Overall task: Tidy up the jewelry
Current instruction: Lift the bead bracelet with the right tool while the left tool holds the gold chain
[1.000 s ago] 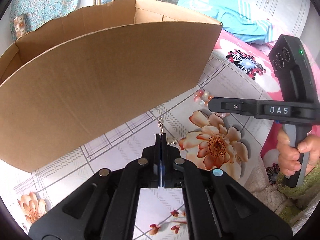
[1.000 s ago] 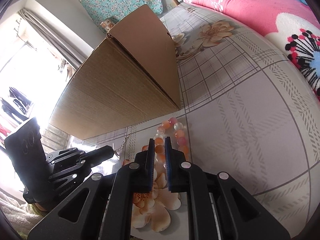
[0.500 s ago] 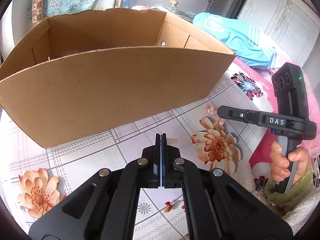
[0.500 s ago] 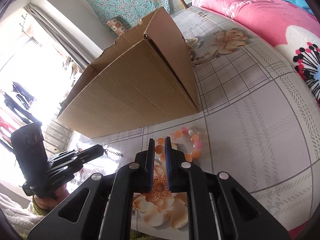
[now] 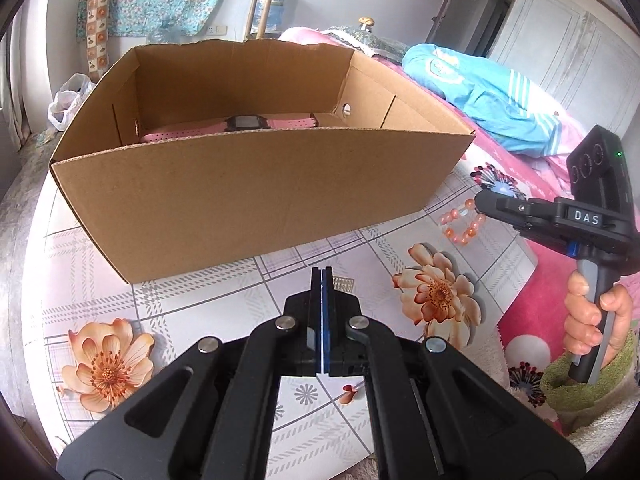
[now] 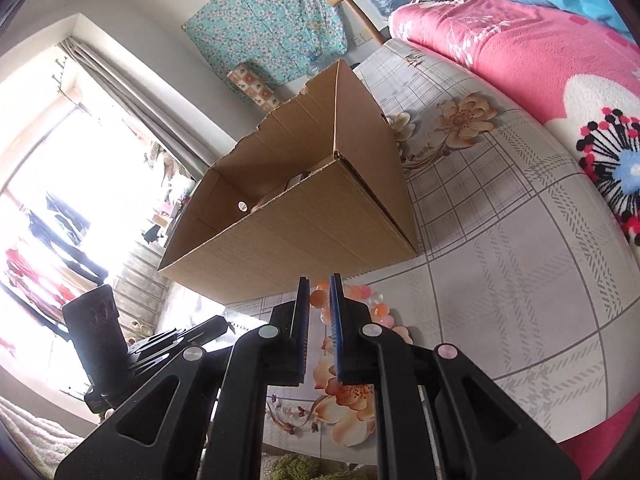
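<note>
My left gripper (image 5: 322,274) is shut, and a bit of thin silver chain (image 5: 343,283) shows just right of its tips. In the right wrist view the left gripper (image 6: 219,323) hangs low at the left with the chain (image 6: 237,325) dangling from it. My right gripper (image 6: 319,282) is nearly shut on a bracelet of orange and pink beads (image 6: 362,292). From the left wrist view the bracelet (image 5: 460,226) hangs as a loop off the right gripper's (image 5: 480,202) tip. An open cardboard box (image 5: 256,192) stands just beyond both grippers, with a pink watch (image 5: 244,123) on its floor.
The flowered tablecloth (image 5: 168,308) covers the table, whose edge runs close on the right. A pink flowered blanket (image 6: 560,60) and a blue garment (image 5: 492,96) lie beyond it. A hand (image 5: 588,320) holds the right gripper's handle. A white plastic bag (image 5: 68,100) sits far left.
Both grippers have risen and the left one has rolled, so the left view now looks into the box and shows the watch. The bracelet came up with the right gripper.
</note>
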Motion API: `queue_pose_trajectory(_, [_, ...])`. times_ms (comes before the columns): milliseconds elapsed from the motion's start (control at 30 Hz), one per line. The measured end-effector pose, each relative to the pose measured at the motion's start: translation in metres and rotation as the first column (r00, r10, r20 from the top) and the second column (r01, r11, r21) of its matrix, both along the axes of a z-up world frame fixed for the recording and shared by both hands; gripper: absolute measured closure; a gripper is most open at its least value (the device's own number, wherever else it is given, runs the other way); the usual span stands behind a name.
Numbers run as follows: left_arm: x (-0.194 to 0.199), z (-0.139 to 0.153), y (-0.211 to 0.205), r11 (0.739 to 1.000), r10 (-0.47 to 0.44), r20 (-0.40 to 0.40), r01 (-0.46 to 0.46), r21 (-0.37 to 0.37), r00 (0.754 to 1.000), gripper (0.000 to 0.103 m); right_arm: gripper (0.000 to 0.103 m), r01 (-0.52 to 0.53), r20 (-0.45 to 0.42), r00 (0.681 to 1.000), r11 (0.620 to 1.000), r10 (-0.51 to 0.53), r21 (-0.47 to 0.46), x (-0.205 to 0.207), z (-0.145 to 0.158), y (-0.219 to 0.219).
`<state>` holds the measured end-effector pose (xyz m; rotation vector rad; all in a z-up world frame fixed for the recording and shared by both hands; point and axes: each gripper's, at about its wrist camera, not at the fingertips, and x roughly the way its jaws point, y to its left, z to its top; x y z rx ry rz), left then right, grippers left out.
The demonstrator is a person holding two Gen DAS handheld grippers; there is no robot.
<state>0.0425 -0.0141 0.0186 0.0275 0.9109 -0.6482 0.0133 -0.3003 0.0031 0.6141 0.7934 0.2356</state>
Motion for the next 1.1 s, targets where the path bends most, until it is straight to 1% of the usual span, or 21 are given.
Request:
queue_pose_trajectory(167, [0.001,-0.005,-0.005,0.997,0.018,-0.015,-0.017,0.080,1.000,0.103,0.093,0.002,-0.023,1.000,0.999,-0.003,-0.036,0.000,-0.003,0.008])
queue_pose_trajectory(300, [0.002,-0.010,-0.008,0.994,0.028,-0.021,-0.026,0.103,0.999,0.103,0.093,0.000,-0.052,0.999,0.999,-0.001,-0.036,0.004,-0.011,0.014])
queue_pose_trajectory(433, [0.001,-0.012,-0.011,0.989,0.031,-0.005,-0.030,0.143,1.000,0.103,0.093,-0.005,-0.064,0.998,0.999,0.003,-0.037,0.006,-0.015,0.019])
queue_pose_trajectory(533, [0.003,-0.014,-0.010,0.988,0.036,-0.013,-0.034,0.151,0.999,0.103,0.093,-0.010,-0.073,0.997,0.999,0.007,-0.034,0.008,-0.017,0.021])
queue_pose_trajectory(633, [0.002,-0.015,-0.011,0.985,0.042,-0.001,-0.041,0.170,0.999,0.103,0.093,-0.014,-0.079,0.997,0.999,0.012,-0.030,0.015,-0.020,0.022])
queue_pose_trajectory(1100, [0.004,-0.017,-0.015,0.979,0.043,0.012,-0.045,0.198,0.999,0.103,0.093,-0.019,-0.087,0.996,0.999,0.016,-0.030,0.024,-0.023,0.022])
